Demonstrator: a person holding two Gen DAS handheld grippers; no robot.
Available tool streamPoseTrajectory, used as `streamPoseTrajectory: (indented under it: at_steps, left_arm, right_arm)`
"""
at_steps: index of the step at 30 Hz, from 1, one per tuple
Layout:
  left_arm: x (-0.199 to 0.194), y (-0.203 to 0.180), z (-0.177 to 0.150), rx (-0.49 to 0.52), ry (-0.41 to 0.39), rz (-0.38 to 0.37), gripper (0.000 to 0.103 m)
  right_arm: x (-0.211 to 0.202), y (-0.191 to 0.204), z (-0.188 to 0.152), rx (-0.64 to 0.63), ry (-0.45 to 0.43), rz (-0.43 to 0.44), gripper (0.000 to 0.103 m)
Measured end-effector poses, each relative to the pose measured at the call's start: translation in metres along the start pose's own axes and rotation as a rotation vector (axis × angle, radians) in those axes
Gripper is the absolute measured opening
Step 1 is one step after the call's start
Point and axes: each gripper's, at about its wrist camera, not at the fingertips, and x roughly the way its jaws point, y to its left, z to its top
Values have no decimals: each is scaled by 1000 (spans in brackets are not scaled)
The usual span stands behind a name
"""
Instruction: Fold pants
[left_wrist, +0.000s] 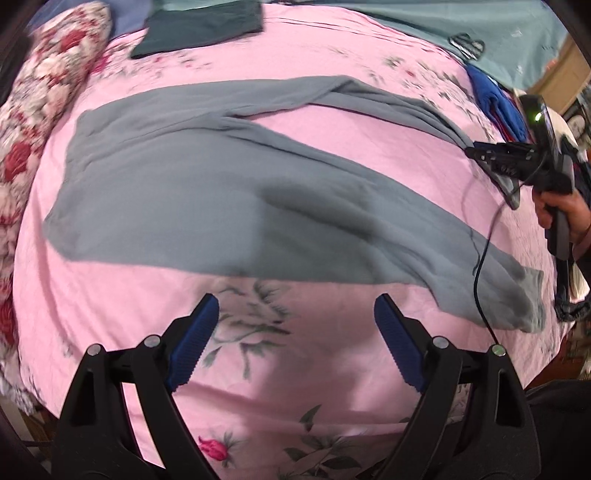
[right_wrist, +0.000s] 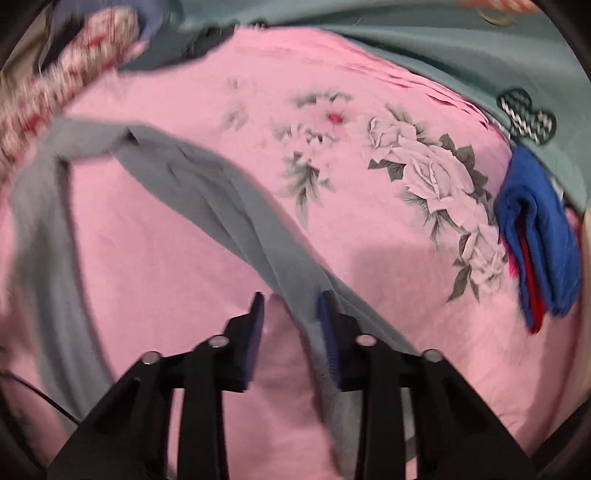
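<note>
Across the middle of the left wrist view, the grey pants (left_wrist: 207, 177) are being shown spread on the pink floral bedsheet (left_wrist: 280, 391), the waist toward the left of the frame and the two legs splayed apart toward the right. At the bottom centre of that frame, the left gripper (left_wrist: 295, 325) is being held wide over bare sheet, nothing between its fingers.

At the right edge, the right gripper (left_wrist: 476, 153) is being brought to the tip of the upper leg. In the right wrist view, its fingers (right_wrist: 328, 325) are standing narrow with a gap, and the leg's edge is being seen against the right pad only; whether it is gripped cannot be told (the frame is blurred).

A thin pinch is likely to be lost if the leg is being pulled across, leaving the legs misaligned. The dangling cable (left_wrist: 480, 258) is lying over the lower leg and could be dragging it. The blue folded cloth (right_wrist: 535, 236) nearby could be getting snagged.
</note>
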Motion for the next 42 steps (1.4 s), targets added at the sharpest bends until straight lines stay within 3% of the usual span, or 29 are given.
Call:
streamPoseTrajectory:
  at_steps: [2,4,6,8,11,13,14,15,18,20,22,28,33,36,38,39,42]
  left_arm:
    - [0,7,-2,-41,1,3,88]
    - [1,14,-3,-63,6,-2,88]
    - [2,14,-2,-65,6,-9,88]
    - [5,12,2,-56,5,-21,88]
    - [9,6,7,-36,10,-38,88]
    - [11,1,10,-19,11,-44,88]
    - [13,-3,11,-13,13,-45,88]
    - [14,-4,11,-7,16,-45,88]
    - [15,-7,13,10,18,-36,88]
    - [13,-2,17,19,9,-28,88]
    - [5,11,29,50,-19,-10,88]
    - [-15,108,114,172,-96,143,88]
    - [26,204,192,122,-30,159,86]
    - [63,254,224,27,50,89,85]
    - [76,268,231,-2,93,22,85]
    - [85,273,232,-9,140,-30,85]
    - [102,274,226,28,224,-70,85]
  right_arm:
    - [-7,1,0,-47,-25,-42,6]
    - [-36,1,-6,-89,-108,-62,5]
    - [-66,2,-22,-142,-160,-10,5]
    - [-80,4,-44,-190,-104,65,5]
    - [-72,1,-80,-179,66,214,5]
    - [-72,-11,-96,-92,98,256,14]
    - [-75,-24,-98,-8,78,276,30]
    - [-81,-46,-99,128,30,303,39]
    - [-87,-102,-101,443,-70,257,47]
    - [-73,-122,-100,496,-40,172,47]
    - [-55,-126,-97,442,24,167,47]
    - [-42,-90,-80,195,118,74,46]
    - [-67,-27,-17,176,-25,277,46]
    - [-45,21,36,154,-34,355,45]
    - [-20,60,67,76,-10,372,44]
    - [-9,76,80,39,4,372,44]
    - [27,119,110,-44,75,391,44]
